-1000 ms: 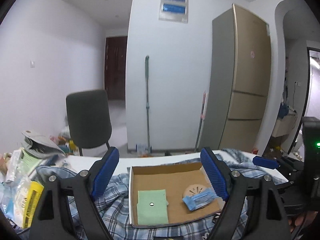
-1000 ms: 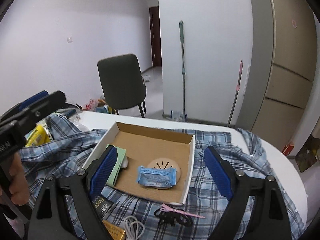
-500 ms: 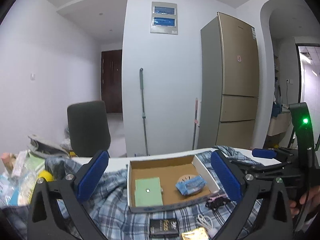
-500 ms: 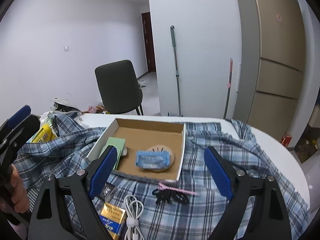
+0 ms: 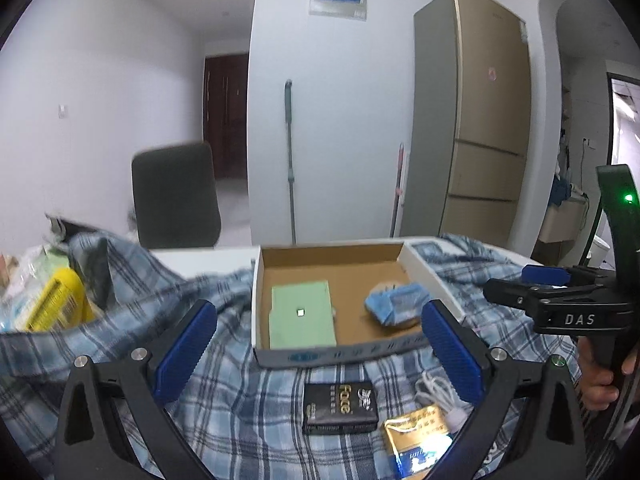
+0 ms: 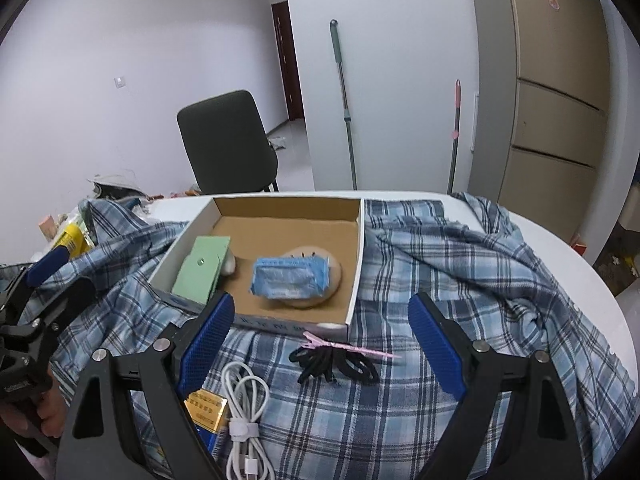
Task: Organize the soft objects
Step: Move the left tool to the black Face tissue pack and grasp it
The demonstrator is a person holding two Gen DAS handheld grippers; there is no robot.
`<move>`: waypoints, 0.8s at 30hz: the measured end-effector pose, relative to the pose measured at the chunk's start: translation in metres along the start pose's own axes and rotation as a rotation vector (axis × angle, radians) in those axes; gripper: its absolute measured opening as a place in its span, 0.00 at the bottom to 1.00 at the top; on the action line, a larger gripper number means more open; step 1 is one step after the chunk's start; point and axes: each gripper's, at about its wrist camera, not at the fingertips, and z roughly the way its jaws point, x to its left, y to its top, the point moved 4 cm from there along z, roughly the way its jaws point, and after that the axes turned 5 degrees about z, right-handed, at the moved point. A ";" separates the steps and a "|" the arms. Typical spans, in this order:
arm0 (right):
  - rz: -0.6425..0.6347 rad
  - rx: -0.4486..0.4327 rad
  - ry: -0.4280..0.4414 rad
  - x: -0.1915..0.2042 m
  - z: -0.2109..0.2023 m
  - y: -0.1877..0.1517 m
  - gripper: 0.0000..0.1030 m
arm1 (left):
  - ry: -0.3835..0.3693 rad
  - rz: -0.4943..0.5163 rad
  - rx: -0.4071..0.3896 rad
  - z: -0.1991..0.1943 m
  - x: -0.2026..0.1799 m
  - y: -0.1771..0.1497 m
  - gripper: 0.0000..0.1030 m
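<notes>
A blue plaid shirt [image 6: 460,276] lies spread over the white table. On it sits a cardboard box [image 6: 358,256] holding a green pouch [image 6: 202,266], a blue tissue pack [image 6: 288,276] and a round beige pad [image 6: 334,280]. The box [image 5: 424,272], pouch [image 5: 302,314] and tissue pack [image 5: 394,300] also show in the left wrist view. My left gripper [image 5: 318,354] is open and empty, above the shirt [image 5: 224,404] in front of the box. My right gripper [image 6: 320,344] is open and empty, above black hair ties [image 6: 334,364] and a pink clip [image 6: 348,348].
A black box [image 5: 340,404], a gold packet [image 5: 420,440] and a white cable [image 6: 246,412] lie on the shirt near me. Packets, one yellow [image 5: 56,304], pile up at the left. A grey chair [image 6: 228,140], mops and a fridge [image 5: 476,128] stand behind the table.
Both grippers have drawn back from the box toward me. The black box, gold packet, cable and hair ties have come into view. Both stay open.
</notes>
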 end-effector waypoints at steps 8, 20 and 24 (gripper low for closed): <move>-0.014 0.053 -0.014 0.000 0.018 -0.012 0.85 | -0.058 -0.014 0.225 0.042 -0.003 -0.030 0.97; -0.008 0.072 -0.012 -0.008 0.023 -0.016 0.85 | -0.161 0.031 0.407 0.069 -0.023 -0.060 0.76; -0.005 0.080 -0.007 -0.008 0.025 -0.017 0.85 | -0.190 0.023 0.440 0.075 -0.025 -0.065 0.69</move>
